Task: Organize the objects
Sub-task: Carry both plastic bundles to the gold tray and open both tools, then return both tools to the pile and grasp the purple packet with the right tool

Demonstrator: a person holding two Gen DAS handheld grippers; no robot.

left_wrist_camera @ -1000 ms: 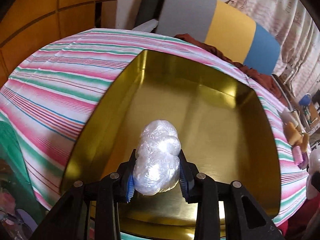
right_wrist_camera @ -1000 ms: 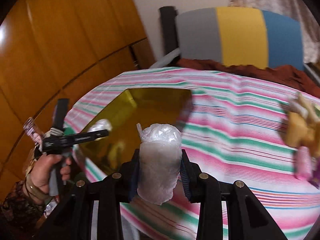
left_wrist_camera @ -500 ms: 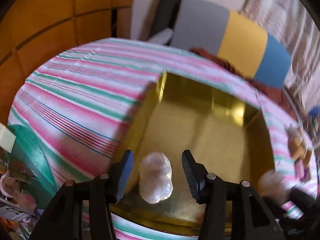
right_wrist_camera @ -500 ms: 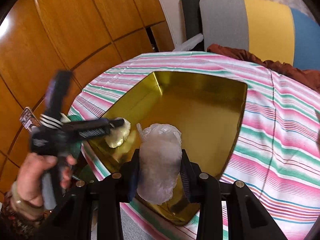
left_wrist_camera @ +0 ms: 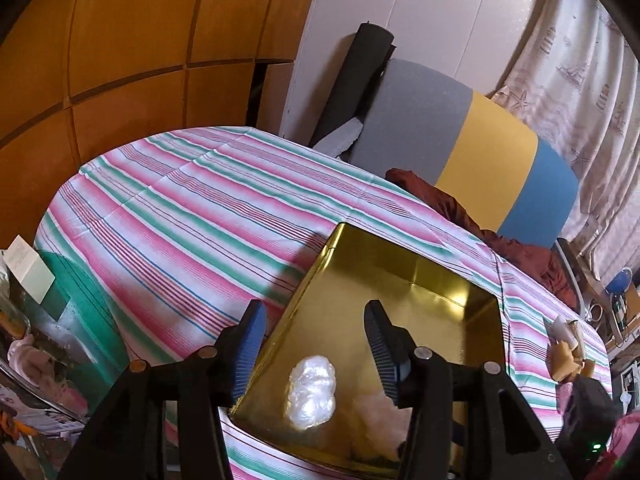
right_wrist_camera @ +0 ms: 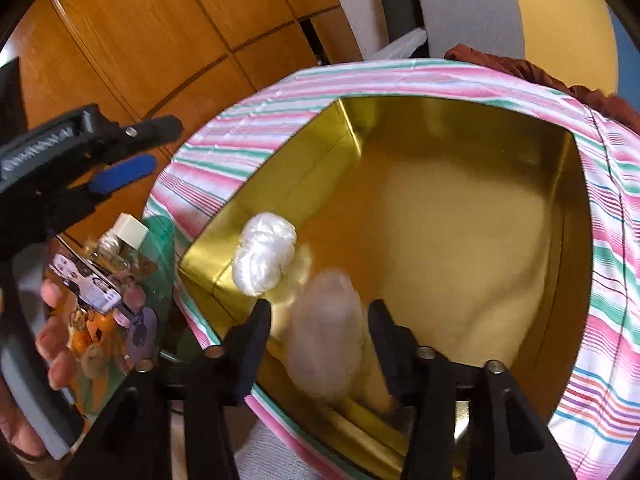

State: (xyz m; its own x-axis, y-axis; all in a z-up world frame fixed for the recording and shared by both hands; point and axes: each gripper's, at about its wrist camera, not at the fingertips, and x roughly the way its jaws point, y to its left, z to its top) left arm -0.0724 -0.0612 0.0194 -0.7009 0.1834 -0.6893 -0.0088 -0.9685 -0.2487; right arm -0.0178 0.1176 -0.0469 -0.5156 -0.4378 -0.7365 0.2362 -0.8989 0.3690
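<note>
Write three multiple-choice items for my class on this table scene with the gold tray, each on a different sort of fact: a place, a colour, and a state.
1. Where does the bright white plastic-wrapped bundle lie?
A. On the striped cloth
B. In the gold tray, near a corner
C. On the chair

2. What colour are the pads of the left tool?
A. Red
B. Blue
C. Yellow

3. How is the right tool?
A. Opening, pads clear of the blurred bundle
C. Clamped on the tray rim
B. Shut on nothing

Answers:
1 B: the white bundle rests by the gold tray wall.
2 B: the left tool shows blue pads.
3 A: the right tool has gaps beside the blurred bundle.
</note>
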